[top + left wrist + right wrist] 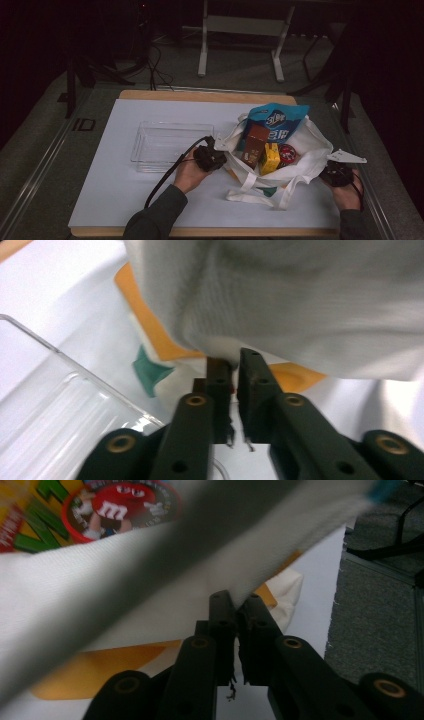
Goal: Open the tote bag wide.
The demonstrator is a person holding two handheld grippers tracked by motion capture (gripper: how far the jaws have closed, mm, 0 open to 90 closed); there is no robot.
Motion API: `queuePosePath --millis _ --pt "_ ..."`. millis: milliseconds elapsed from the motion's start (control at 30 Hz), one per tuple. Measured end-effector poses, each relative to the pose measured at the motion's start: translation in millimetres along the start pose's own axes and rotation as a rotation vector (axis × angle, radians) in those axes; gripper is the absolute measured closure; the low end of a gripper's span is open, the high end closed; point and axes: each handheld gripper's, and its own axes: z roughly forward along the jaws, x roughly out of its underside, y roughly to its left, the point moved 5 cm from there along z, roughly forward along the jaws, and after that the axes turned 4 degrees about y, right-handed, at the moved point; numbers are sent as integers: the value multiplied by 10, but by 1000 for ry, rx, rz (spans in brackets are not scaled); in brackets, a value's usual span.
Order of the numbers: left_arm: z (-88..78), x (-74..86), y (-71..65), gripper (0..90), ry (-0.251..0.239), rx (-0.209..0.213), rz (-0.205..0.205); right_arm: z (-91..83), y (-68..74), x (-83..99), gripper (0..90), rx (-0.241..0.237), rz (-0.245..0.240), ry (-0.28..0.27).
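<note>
Hand-held grippers (220, 150) (327, 167) at bag (310, 145) edges

One white tote bag (305, 150) sits on one bench (115, 190), with one clear plastic tray (165, 145) beside it. Four items stand inside the bag: one blue pouch (276, 122), one brown box (255, 145), one yellow box (270, 158) and one red round tub (286, 154). Two grippers, one left (216, 150) and one right (334, 167), meet the bag's two sides.
</note>
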Motion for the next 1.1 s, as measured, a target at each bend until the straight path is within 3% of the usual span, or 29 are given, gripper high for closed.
queuePosePath --millis 200,400,700,800,933,1100 --pt "-211 23 54 727 -78 40 -31 -200 -14 -20 722 -18 -8 -13" --pt "-391 43 67 667 -128 54 -48 -427 -30 -25 640 -42 20 -49" --pt "-598 33 4 626 -171 74 -42 -645 28 -16 575 -64 23 -76" --pt "-675 11 -19 661 -183 83 -45 -719 47 -35 557 -93 30 -101" --pt "-800 -66 -78 683 -220 90 -22 -784 39 -83 535 -137 59 -138" --pt "-934 -208 -200 686 -262 88 41 -846 53 -173 516 -172 79 -185"
